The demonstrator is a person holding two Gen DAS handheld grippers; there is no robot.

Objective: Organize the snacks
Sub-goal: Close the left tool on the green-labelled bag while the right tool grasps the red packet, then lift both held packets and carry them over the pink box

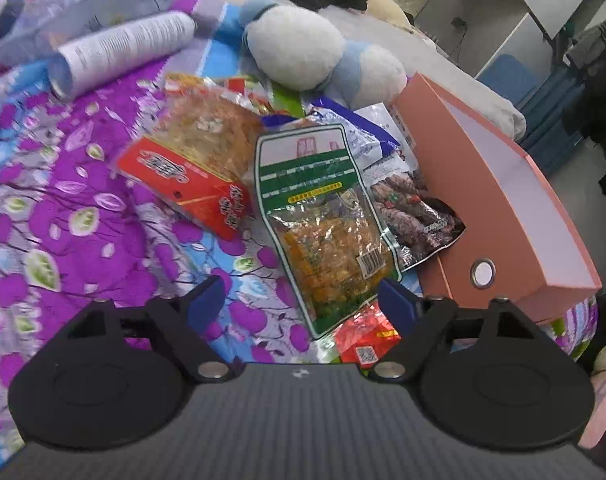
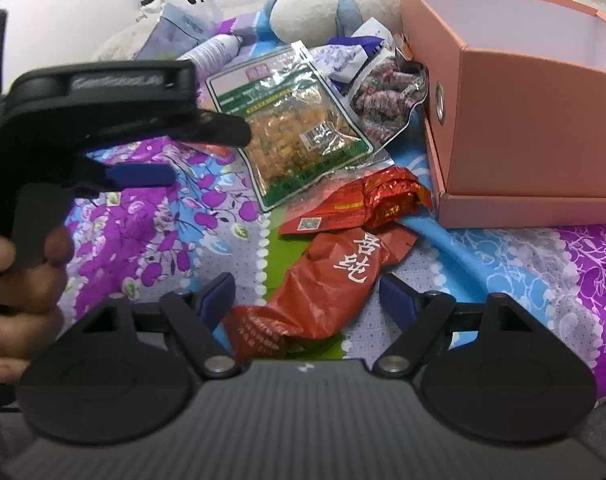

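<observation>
Snack packs lie in a heap on a floral bedspread (image 1: 63, 208) beside an open pink box (image 1: 447, 152) (image 2: 523, 120). My left gripper (image 1: 303, 294) is open over the lower end of a green-bordered clear bag of yellow snacks (image 1: 327, 216) (image 2: 295, 120); its pads do not press on the bag. A small red foil packet (image 1: 363, 336) (image 2: 367, 200) peeks out under that bag. My right gripper (image 2: 307, 294) is open astride a red-brown bag with white characters (image 2: 323, 280). A red-and-orange pack (image 1: 191, 168) and a dark meat-picture bag (image 1: 415, 208) (image 2: 387, 96) lie nearby.
A blue-and-white plush toy (image 1: 303, 44) and a white tube (image 1: 123, 48) lie behind the heap. A blue-white packet (image 1: 359, 132) sits under the bags. In the right wrist view the left gripper (image 2: 205, 156) and the person's hand (image 2: 19, 280) fill the left side.
</observation>
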